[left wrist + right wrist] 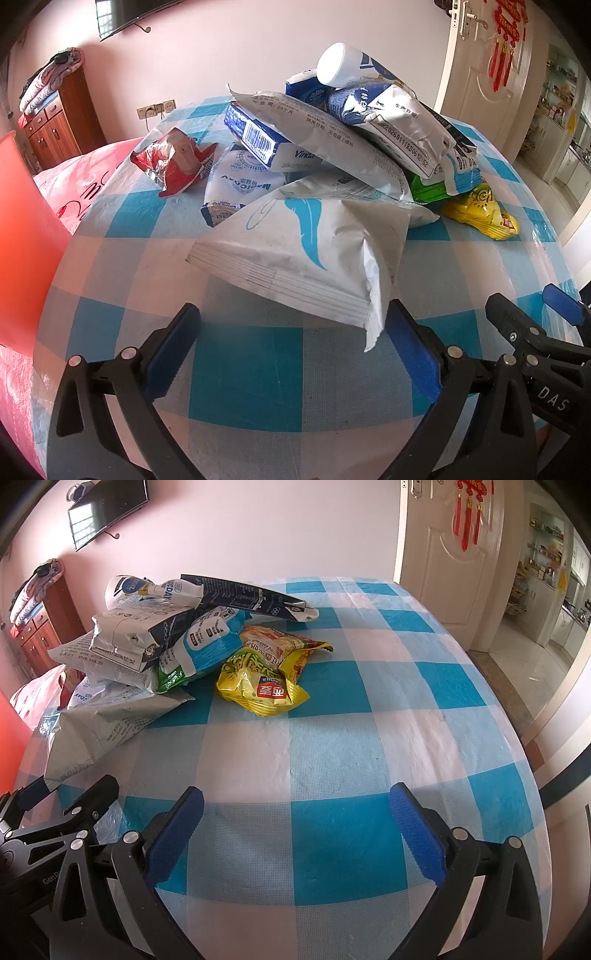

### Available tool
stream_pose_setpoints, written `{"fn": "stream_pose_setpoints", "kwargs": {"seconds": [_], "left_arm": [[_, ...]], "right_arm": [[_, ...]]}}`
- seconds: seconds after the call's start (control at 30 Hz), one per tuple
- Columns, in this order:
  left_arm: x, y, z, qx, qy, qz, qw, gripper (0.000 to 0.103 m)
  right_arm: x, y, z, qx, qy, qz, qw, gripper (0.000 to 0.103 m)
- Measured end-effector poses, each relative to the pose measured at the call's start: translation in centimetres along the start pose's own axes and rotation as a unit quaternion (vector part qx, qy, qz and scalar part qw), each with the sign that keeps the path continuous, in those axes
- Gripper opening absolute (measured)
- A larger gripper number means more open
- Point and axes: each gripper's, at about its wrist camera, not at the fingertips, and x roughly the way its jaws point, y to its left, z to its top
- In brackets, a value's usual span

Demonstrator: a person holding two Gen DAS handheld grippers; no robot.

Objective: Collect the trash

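Observation:
A pile of empty packaging lies on the blue-and-white checked table (243,373). Nearest is a white tissue pack with a teal feather (306,251). Behind it lie a Vinda pack (273,142), a white bottle (343,66) on top, a red wrapper (173,162) at the left and a yellow snack bag (480,210) at the right. My left gripper (291,350) is open, its blue pads just in front of the feather pack, apart from it. My right gripper (295,834) is open and empty over bare cloth; the yellow bag (262,686) and the pile (147,646) lie ahead to the left.
A red-and-white plastic bag (85,184) hangs at the table's left edge beside something orange-red (22,236). A wooden cabinet (55,125) stands at the far left wall. A white door (450,561) and an open doorway are at the right.

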Motion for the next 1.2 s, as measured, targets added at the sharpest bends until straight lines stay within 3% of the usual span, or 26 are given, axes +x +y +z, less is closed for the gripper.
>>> {"fn": "stream_pose_setpoints", "kwargs": {"seconds": [0.5,0.77,1.2], "left_arm": [[0.0,0.0,-0.1,-0.002,0.001,0.004,1.0000,0.099],[-1.2,0.2,-1.3,-0.002,-0.002,-0.004,1.0000,0.099],[-10.7,2.5,-2.3,-0.006,-0.099,-0.004,0.9950,0.099]], "right_arm": [[0.0,0.0,0.0,0.000,0.000,0.001,1.000,0.099],[-1.7,-0.1,-1.5,-0.015,-0.002,0.023,1.000,0.099],[-10.5,-0.2,-2.8,-0.011,-0.125,-0.007,0.992,0.099]]}}
